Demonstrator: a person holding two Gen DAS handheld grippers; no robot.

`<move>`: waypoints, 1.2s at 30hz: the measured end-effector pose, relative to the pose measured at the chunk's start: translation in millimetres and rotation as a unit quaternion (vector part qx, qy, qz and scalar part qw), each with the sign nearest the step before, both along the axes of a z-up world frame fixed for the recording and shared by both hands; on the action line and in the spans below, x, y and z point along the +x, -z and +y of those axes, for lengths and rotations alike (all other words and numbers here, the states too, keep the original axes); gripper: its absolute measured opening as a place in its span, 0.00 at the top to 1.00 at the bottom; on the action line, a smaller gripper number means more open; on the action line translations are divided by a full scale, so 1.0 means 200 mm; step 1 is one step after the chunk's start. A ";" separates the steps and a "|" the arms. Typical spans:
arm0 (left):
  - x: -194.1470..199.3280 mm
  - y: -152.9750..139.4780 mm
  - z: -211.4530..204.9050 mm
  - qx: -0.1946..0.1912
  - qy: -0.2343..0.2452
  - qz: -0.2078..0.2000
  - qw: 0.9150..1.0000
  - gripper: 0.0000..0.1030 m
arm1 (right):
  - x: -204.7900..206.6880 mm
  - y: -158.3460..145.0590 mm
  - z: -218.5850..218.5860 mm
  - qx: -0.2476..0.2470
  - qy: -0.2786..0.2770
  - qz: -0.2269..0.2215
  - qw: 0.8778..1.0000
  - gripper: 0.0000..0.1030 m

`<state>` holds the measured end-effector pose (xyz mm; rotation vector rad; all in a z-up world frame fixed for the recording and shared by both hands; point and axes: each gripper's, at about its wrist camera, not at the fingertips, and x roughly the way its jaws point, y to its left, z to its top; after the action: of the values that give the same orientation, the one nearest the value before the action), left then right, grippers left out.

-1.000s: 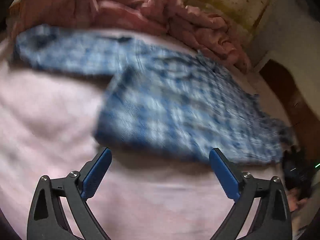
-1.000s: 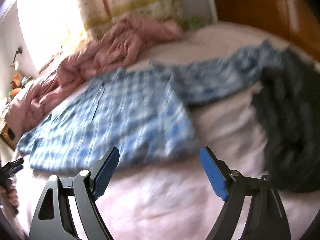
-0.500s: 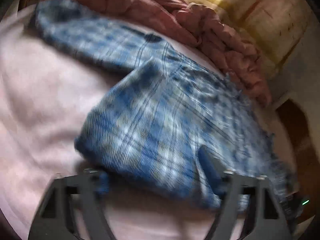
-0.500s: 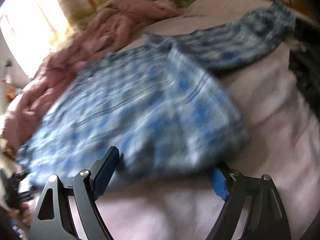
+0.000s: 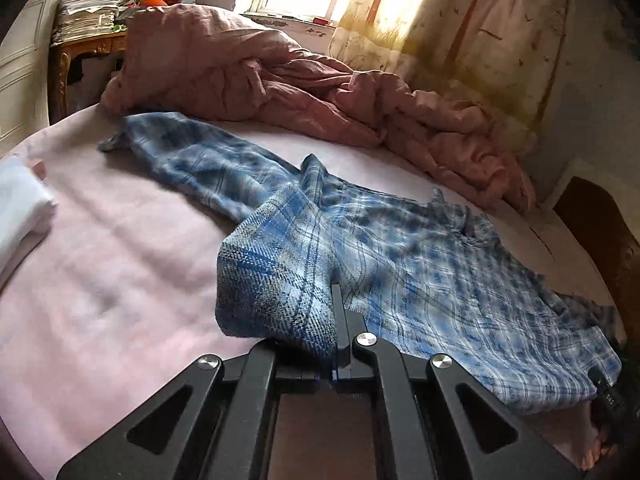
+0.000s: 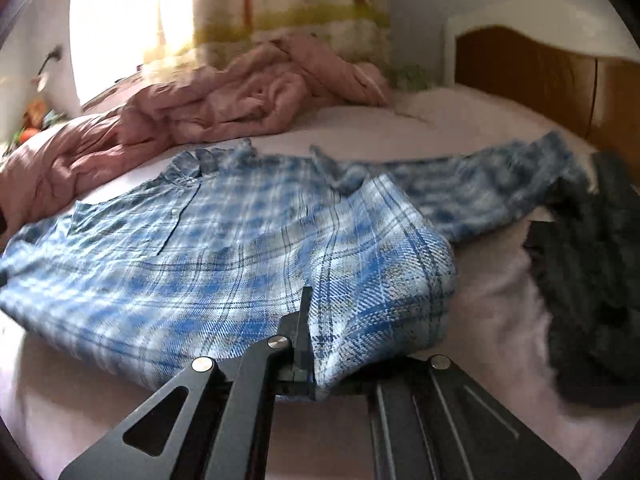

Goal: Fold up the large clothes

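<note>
Gripping the blue plaid shirt (image 5: 420,280) near its hem, both grippers' fingers have just closed on cloth: left gripper (image 5: 334,320), right gripper (image 6: 310,328). We see it spread on the pink bed (image 5: 120,280).

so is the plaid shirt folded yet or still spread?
Mostly spread: plaid shirt lies flat, sleeve out; only the hem corners are lifted, pinched by left gripper and right gripper.

Left gripper (image 5: 335,320) is clamped on a corner of a blue plaid shirt (image 5: 400,264) spread across a pink bed (image 5: 104,280). A rumpled pink quilt (image 5: 280,92) lies behind; possibly folded white cloth (image 5: 20,204) sits at left.
</note>
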<state>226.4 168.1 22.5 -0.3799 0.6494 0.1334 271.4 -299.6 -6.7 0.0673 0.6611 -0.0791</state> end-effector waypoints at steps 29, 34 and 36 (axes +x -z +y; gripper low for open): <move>-0.80 0.14 -0.11 0.143 0.058 -0.028 0.988 0.40 | -1.02 0.07 -0.11 0.057 0.068 0.010 0.996 0.76; -0.93 0.07 -0.20 0.194 0.014 -0.079 0.978 0.13 | -1.15 0.01 -0.05 0.001 0.075 -0.024 0.997 0.68; -0.97 0.05 -0.21 0.186 0.019 -0.096 0.978 0.10 | -1.18 -0.02 -0.02 -0.011 0.070 -0.039 0.997 0.59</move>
<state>31.7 125.3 12.3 -0.0178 0.4274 0.1757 35.9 -303.1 -2.8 0.0954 0.5776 -0.2167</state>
